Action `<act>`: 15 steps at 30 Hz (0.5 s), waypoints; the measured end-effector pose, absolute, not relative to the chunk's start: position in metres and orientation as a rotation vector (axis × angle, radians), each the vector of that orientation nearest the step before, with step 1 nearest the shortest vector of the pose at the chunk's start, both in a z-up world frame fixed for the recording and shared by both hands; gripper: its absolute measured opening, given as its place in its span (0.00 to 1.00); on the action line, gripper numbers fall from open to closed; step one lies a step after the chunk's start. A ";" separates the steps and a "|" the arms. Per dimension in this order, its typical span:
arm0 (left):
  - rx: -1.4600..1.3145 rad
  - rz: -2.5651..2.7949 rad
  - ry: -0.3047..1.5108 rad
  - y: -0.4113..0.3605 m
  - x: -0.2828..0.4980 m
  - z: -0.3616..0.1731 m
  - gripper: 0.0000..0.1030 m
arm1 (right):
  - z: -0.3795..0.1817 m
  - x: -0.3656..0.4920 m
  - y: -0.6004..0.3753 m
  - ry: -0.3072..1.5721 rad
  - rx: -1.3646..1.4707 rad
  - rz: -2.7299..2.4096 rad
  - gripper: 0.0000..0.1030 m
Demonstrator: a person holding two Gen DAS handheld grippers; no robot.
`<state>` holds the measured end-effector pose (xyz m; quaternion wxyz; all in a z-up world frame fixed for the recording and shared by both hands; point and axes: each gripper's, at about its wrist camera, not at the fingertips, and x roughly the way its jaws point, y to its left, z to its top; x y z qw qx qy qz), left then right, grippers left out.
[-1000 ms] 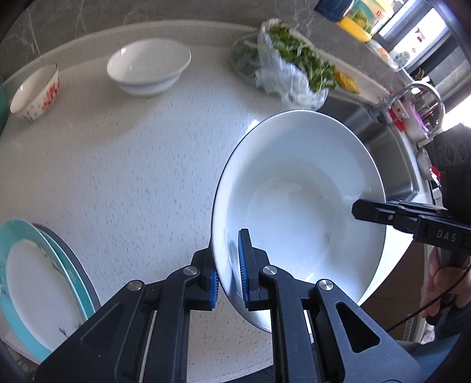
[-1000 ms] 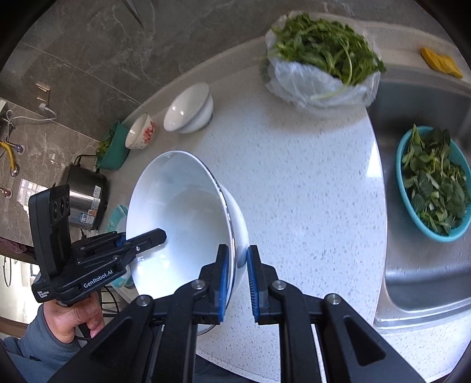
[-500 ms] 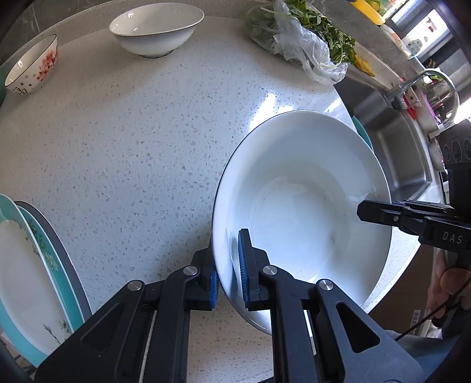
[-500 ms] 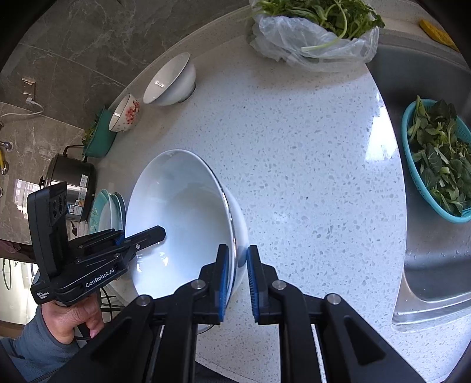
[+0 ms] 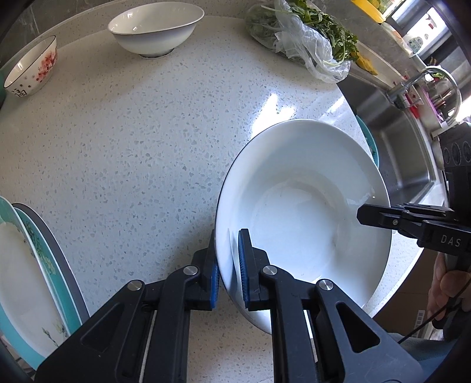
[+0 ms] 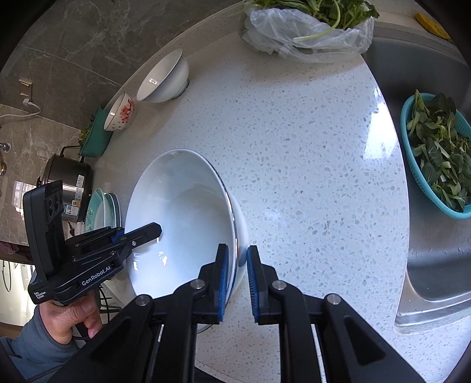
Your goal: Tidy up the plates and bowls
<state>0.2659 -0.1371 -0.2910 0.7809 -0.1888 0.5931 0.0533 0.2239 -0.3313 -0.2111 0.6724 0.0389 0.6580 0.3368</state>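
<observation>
A large white bowl point(image 5: 300, 212) sits at the lower centre of both views, carried between two tools that pinch opposite sides of its rim — the left tool point(image 5: 228, 265) has its blue pads pressed on the rim at the bottom of the left wrist view, and the right tool point(image 6: 235, 271) grips the opposite edge at the bottom of the right wrist view. Two grips make sense for a bowl this wide and smooth: one pinch on a thin rim would likely let it swing or slip. The bowl hangs tilted just above the speckled table point(image 5: 132, 141), seemingly about to be set down. At the upper left of the left view stand a smaller white bowl point(image 5: 156, 28) and a flowered bowl point(image 5: 32, 69), well apart from it; stacked plates point(image 5: 32, 265) lean at the lower left — probably already sorted.
</observation>
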 end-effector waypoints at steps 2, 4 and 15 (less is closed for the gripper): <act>-0.403 0.119 1.279 -0.138 0.266 -0.290 0.09 | -0.212 0.223 -0.332 1.479 0.092 0.761 0.15; -0.406 0.125 1.270 -0.138 0.265 -0.288 0.10 | -0.213 0.223 -0.333 1.477 0.099 0.765 0.16; -0.444 0.128 1.163 -0.121 0.253 -0.230 0.83 | -0.194 0.225 -0.344 1.417 0.141 0.814 0.46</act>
